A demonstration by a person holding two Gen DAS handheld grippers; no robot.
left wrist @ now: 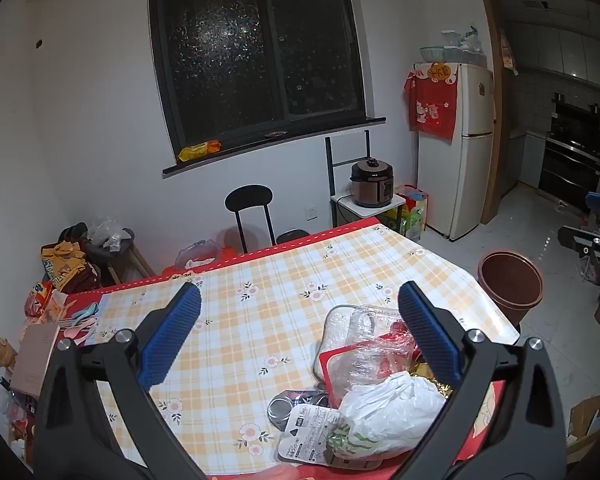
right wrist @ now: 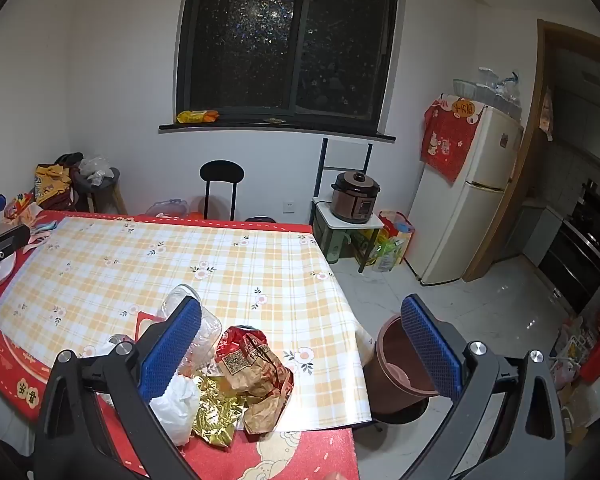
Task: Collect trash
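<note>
Most of the table (right wrist: 220, 256) in front of me is bare, so I can move there freely. The trash pile (right wrist: 236, 376) crowds the near corner. The brown bin (right wrist: 396, 364) stands just beside that corner, open on top.

Trash pile (right wrist: 228, 380) on table (right wrist: 140, 256), bin (right wrist: 396, 364) beside

Home dining room, opening onto a kitchen. Table under a checked floral tablecloth (right wrist: 204, 264), black chair (right wrist: 221, 184) against the wall, dark window (right wrist: 288, 40) at night. White fridge (right wrist: 464, 208) draped with red cloth, pressure cooker (right wrist: 354, 198) on a small stand. Built-in oven (left wrist: 572, 148) showed through the doorway.
</note>
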